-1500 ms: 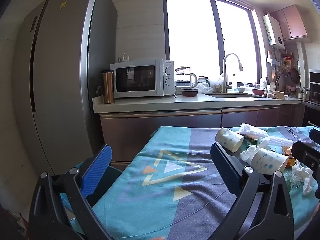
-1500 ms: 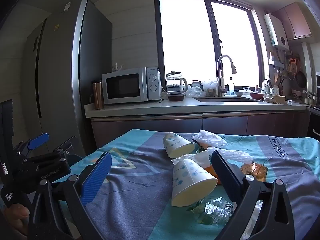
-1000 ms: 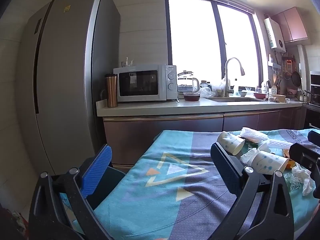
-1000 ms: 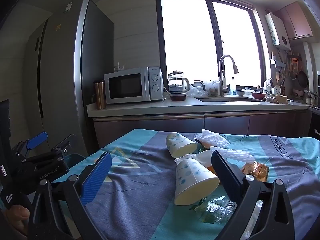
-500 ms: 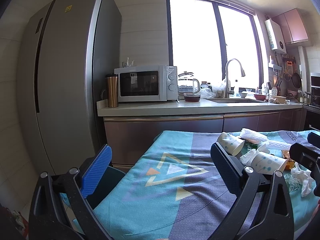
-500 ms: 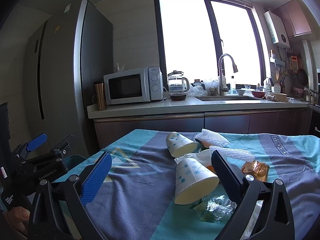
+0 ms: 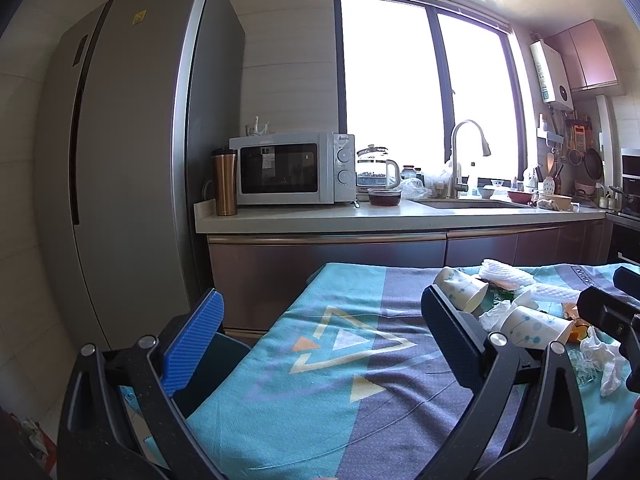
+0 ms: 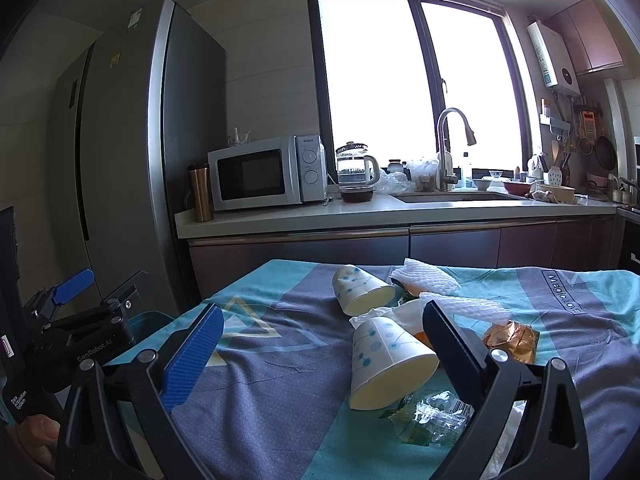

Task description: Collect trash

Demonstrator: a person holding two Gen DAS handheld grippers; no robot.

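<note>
Right wrist view, read from left to right: at the far left edge sits the left gripper (image 8: 86, 296), its jaws apart with nothing between them, held off the table's left side. Next comes the right gripper (image 8: 320, 352), also spread wide and empty, hanging low over the patterned tablecloth (image 8: 260, 364). Lower centre of the frame holds the near paper cup (image 8: 386, 360), lying on its side with its mouth toward the camera, between the two fingers but closer to the right-hand one. Above it, a second paper cup (image 8: 360, 290) lies tipped over too. Right of that lie white foam netting (image 8: 426, 278), a gold foil wrapper (image 8: 512, 340) and, at lower right, a crumpled clear plastic wrapper (image 8: 432, 412) just beside the near cup's rim.

Risks, as I judge them: a thin paper cup on its side will roll or crush if the fingers close off-centre, and it could nudge the clear wrapper toward the table edge. The loose cloth may bunch if a fingertip drags.

Left wrist view shows the same litter crowded at the right of the frame, well apart from the left gripper's open fingers (image 7: 192, 340), with crumpled tissue (image 7: 604, 356) at the far right.
</note>
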